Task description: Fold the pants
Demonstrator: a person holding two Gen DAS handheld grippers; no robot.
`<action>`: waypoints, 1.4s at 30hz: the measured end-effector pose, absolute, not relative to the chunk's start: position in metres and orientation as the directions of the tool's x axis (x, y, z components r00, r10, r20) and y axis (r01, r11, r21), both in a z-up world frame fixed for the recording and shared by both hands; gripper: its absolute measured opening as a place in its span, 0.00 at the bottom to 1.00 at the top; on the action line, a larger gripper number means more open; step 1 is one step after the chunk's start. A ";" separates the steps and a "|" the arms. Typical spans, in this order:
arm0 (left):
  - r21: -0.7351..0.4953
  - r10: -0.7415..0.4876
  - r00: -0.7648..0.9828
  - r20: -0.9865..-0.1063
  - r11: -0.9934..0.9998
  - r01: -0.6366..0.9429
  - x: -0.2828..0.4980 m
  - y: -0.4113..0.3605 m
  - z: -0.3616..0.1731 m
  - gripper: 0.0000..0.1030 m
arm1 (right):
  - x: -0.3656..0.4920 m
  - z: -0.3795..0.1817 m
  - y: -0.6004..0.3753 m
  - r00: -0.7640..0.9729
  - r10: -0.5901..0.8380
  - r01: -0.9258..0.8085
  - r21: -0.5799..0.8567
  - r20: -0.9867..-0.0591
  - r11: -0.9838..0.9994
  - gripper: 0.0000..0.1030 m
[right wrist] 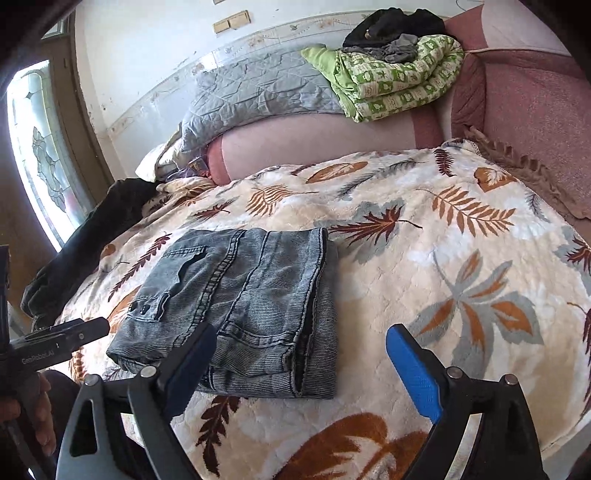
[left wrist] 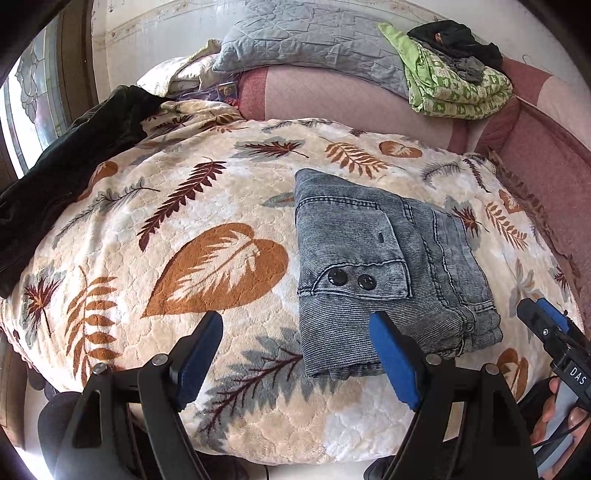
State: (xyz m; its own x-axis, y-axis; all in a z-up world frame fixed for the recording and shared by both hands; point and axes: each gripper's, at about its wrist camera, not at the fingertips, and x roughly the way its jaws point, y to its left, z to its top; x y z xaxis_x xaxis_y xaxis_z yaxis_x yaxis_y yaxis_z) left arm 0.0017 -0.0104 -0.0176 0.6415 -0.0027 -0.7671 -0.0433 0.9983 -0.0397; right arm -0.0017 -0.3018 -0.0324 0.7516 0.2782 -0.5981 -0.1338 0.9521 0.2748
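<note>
Your pants (left wrist: 388, 266) lie folded into a compact grey-blue denim bundle on the leaf-print blanket (left wrist: 207, 206), and everything else sits in relation to that bundle. Your left gripper (left wrist: 297, 350) is released, its jaws spread wide and holding nothing; its right blue pad overlaps the bundle's near edge in the left wrist view, though you cannot tell whether it touches the cloth. Your right gripper (right wrist: 299, 354) is likewise open and empty, just in front of the bundle's near edge, its dark left finger crossing the denim in its own view. Beyond the pants, a grey quilted pillow (right wrist: 258, 92) rests on the pink sofa back (right wrist: 332, 136), beside a green patterned quilt (right wrist: 399, 81) with dark clothes (right wrist: 391, 26) on top. Left of the pants, a dark garment (left wrist: 70, 173) drapes over the blanket's edge.
</note>
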 end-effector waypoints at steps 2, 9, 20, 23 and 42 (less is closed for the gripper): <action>-0.034 0.001 0.643 -0.766 0.999 -0.042 0.000 -0.012 -0.018 0.80 | -0.001 -0.034 -0.303 0.747 0.282 -0.133 0.281 -0.602 0.951 0.92; -0.050 0.000 0.643 -0.766 0.997 -0.060 -0.003 -0.001 -0.022 0.80 | 0.000 -0.039 -0.307 0.733 0.288 -0.113 0.308 -0.617 0.945 0.92; -0.124 -0.018 0.614 -0.789 0.984 -0.130 0.001 0.030 -0.042 0.80 | 0.009 -0.050 -0.318 0.692 0.341 -0.067 0.415 -0.636 0.907 0.92; -0.136 -0.041 0.613 -0.789 0.985 -0.110 0.004 0.031 -0.042 0.80 | 0.013 -0.053 -0.320 0.665 0.388 -0.073 0.462 -0.638 0.884 0.92; -0.497 -0.456 0.412 -0.789 0.868 0.009 0.120 0.010 -0.076 0.35 | 0.150 -0.097 -0.302 0.269 0.579 0.000 0.601 -0.770 0.799 0.29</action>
